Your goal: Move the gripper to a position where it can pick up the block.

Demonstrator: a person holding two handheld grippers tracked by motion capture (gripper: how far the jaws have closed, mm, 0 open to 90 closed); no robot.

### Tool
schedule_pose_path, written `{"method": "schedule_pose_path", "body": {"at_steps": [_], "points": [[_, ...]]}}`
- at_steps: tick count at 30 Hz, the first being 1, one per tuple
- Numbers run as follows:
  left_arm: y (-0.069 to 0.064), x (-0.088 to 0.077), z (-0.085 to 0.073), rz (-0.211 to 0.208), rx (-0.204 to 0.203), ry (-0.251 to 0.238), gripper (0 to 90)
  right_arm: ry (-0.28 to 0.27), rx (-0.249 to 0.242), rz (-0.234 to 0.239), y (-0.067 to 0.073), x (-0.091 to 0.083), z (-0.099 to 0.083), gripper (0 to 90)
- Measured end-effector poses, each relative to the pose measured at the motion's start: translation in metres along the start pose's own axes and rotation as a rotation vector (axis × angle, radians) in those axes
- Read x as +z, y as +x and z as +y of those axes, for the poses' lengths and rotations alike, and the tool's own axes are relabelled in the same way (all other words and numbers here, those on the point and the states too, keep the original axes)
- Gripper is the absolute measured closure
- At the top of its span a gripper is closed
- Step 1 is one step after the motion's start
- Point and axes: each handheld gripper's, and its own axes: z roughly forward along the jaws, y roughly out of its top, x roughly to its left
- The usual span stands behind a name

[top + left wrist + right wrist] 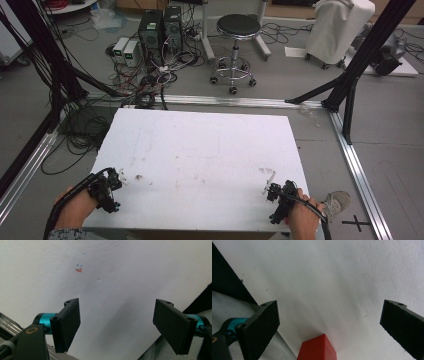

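1. Red block: sits on the desk's near edge, low between the jaws of the right gripper, untouched; likely staged for pickup.
2. Right gripper: jaws wide apart, holding nothing, resting at the near right corner.
3. Left gripper: jaws likewise spread and empty, parked at the near left corner (apparently a ready pose).
4. Desk: white, scuffed, with a small orange mark.
5. Beyond: grey floor, tangled cables, a stool, black frame struts.
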Motion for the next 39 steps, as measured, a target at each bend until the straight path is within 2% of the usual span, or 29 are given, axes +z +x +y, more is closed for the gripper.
{"method": "schedule_pose_path", "body": {"at_steps": [17, 33, 39], "points": [[-0.001, -0.001, 0.0, 0.004, -0.004, -0.006, 22.3, -0.004, 0.007, 0.006, 0.0, -0.001, 0.0, 1.6], [-0.001, 0.0, -0.002, 0.004, -0.008, -0.013, 22.3, -0.032, 0.013, 0.009, 0.0, -0.008, -0.004, 1.6], [0.0, 0.0, -0.002, 0.006, -0.008, -0.013, 22.3, -0.052, 0.0, 0.004, -0.001, -0.013, -0.006, 1.6]]}}
